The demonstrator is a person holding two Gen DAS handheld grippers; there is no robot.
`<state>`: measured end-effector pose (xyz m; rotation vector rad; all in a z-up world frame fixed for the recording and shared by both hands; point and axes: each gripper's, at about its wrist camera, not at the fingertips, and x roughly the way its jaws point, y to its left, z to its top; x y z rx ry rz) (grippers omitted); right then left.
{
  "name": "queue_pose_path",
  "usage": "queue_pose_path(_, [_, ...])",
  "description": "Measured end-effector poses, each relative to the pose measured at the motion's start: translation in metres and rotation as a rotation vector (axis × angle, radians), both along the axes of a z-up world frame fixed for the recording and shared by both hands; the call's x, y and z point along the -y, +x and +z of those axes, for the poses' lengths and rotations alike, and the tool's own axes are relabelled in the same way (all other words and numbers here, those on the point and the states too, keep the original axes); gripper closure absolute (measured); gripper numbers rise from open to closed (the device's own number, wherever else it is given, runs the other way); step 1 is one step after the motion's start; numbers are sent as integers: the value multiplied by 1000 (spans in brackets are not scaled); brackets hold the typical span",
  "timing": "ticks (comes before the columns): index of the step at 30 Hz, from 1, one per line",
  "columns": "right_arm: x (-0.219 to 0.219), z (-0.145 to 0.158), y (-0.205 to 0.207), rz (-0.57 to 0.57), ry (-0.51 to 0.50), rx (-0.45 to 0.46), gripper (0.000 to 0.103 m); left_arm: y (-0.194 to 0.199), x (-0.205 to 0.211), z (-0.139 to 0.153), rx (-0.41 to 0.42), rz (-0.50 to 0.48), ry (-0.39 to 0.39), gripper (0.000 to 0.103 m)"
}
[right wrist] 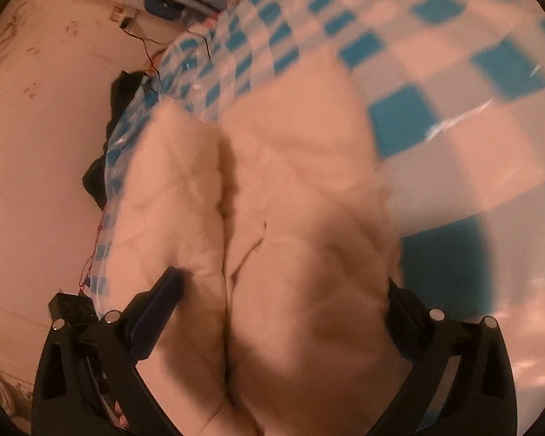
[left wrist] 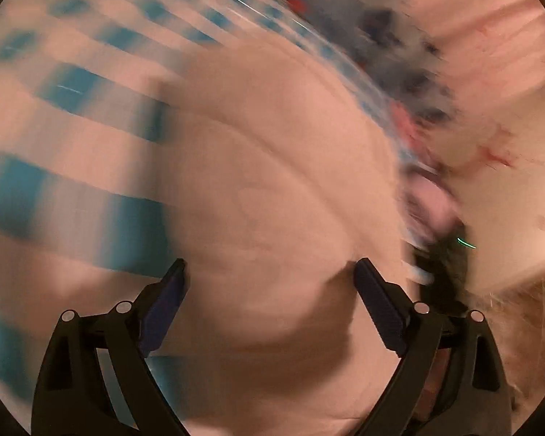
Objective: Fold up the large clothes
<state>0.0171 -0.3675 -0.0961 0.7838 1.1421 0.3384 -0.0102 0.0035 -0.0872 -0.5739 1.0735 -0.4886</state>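
Two grippers: both tilted down over one pale garment [right wrist: 301, 218] spread on a blue-and-white checked cover [right wrist: 436, 72].
Garment: cream cloth, lying partly folded, with a deep crease running lengthwise down its middle in the right wrist view; a wall [right wrist: 43, 127] stands just beside its far edge.
Left gripper [left wrist: 269, 272]: jaws spread wide, nothing pinched; the cloth lies beneath and between the two fingers. The view is smeared by motion.
Right gripper [right wrist: 283, 283]: jaws spread too, straddling the crease; the right finger is partly hidden behind a bulge of cloth, so I cannot tell if it touches.
Step in hand: likely reaching for the next hold.
Doing it well: settle before closing, take an edge or corner and not the middle bulge, pinch all layers together, and match both hands so the fold lands square.
Risk: grabbing only the top layer would drag the fold crooked.
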Motion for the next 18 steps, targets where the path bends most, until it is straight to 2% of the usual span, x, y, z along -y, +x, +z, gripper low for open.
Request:
queue_pose_path(1, [-4,-2,1,-16,30,6,5,-4,13,10,52,-13,94,16])
queue_pose_path(4, [-19,-1,1,-25,169,41,5,-18,26,41,146,-27,220,16])
queue_pose_path(6, [-35,-2,-1,24,262,51,5,-31,27,67,218,-19,371,16])
queue_pose_path(8, [-55,-14,0,100,307,0,5,-35,21,73,231,-16,455,16])
queue_pose_path(9, [-60,-17,0,125,276,-30,5,-32,16,66,201,-17,475,16])
queue_pose_path(11, [-50,-9,-1,92,177,-32,6,-23,6,47,133,3,451,16])
queue_pose_path(13, [-26,22,-8,-32,38,62,6,-20,0,34,101,12,452,15])
queue_pose_path(14, [-20,45,-11,-70,-20,144,6,-20,-1,34,101,13,449,15])
queue_pose_path(15, [-22,70,-9,-60,-67,225,6,-20,-1,34,104,12,449,15])
queue_pose_path(16, [-29,86,-4,-30,-98,268,6,-20,0,34,106,12,451,15])
queue_pose_path(18, [-66,113,15,93,-223,309,6,-20,1,34,108,17,457,15])
